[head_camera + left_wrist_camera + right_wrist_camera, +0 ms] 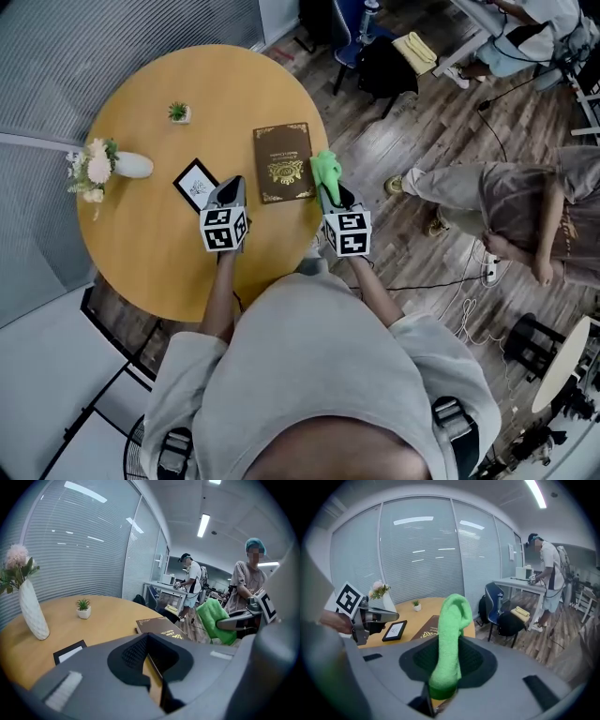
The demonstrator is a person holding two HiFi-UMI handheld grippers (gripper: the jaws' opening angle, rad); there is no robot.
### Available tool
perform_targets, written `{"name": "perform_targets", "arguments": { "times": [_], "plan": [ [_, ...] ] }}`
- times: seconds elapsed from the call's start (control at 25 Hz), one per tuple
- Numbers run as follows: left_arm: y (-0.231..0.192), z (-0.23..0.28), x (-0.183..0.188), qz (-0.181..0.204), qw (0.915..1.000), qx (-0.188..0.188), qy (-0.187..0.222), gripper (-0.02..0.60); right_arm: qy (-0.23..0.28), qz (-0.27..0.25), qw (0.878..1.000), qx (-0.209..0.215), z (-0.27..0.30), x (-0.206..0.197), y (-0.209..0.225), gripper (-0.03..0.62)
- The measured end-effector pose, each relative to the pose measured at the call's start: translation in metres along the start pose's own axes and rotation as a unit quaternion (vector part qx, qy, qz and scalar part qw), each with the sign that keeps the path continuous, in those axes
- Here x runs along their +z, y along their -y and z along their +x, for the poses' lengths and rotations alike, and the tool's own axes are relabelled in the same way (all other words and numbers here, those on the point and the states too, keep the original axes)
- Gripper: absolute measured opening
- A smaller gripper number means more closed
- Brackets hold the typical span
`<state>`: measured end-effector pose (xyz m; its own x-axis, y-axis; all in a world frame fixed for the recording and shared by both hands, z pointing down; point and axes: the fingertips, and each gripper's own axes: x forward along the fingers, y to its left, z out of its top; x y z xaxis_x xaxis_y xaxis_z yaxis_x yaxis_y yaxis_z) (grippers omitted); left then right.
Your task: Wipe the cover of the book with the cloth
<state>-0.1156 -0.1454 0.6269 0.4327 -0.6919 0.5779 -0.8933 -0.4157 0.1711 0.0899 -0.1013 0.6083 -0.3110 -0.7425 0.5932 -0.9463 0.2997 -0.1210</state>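
Observation:
A brown book (284,161) with gold print lies flat on the round wooden table (141,253), near its right edge. My right gripper (328,192) is shut on a green cloth (325,171), which stands up out of its jaws just right of the book's lower right corner. In the right gripper view the cloth (452,639) rises between the jaws and the book (429,629) lies beyond it. My left gripper (228,192) hovers left of the book with its jaws together and nothing in them. The left gripper view shows the book (161,627) ahead and the cloth (215,620) to the right.
A black picture frame (197,184) lies just left of the left gripper. A small potted plant (179,112) and a white vase of flowers (117,166) stand farther left. A person (506,202) bends over on the floor to the right, and chairs stand beyond the table.

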Motion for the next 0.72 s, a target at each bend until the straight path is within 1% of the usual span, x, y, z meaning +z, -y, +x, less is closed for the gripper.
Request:
{"name": "perform_targets", "arguments": {
  "times": [0.2, 0.4, 0.72],
  "plan": [
    [-0.007, 0.003, -0.004, -0.010, 0.9999, -0.012, 0.004, 0.008, -0.011, 0.001, 1.000, 0.006, 0.016, 0.004, -0.017, 0.100],
    [-0.011, 0.000, 0.000, -0.019, 0.9997, -0.012, 0.010, 0.008, -0.017, -0.011, 1.000, 0.022, 0.035, 0.018, -0.035, 0.100],
    [-0.023, -0.006, -0.005, -0.031, 0.9994, -0.008, 0.010, 0.008, -0.023, -0.024, 0.998, 0.049, 0.077, 0.043, -0.069, 0.100]
  ]
}}
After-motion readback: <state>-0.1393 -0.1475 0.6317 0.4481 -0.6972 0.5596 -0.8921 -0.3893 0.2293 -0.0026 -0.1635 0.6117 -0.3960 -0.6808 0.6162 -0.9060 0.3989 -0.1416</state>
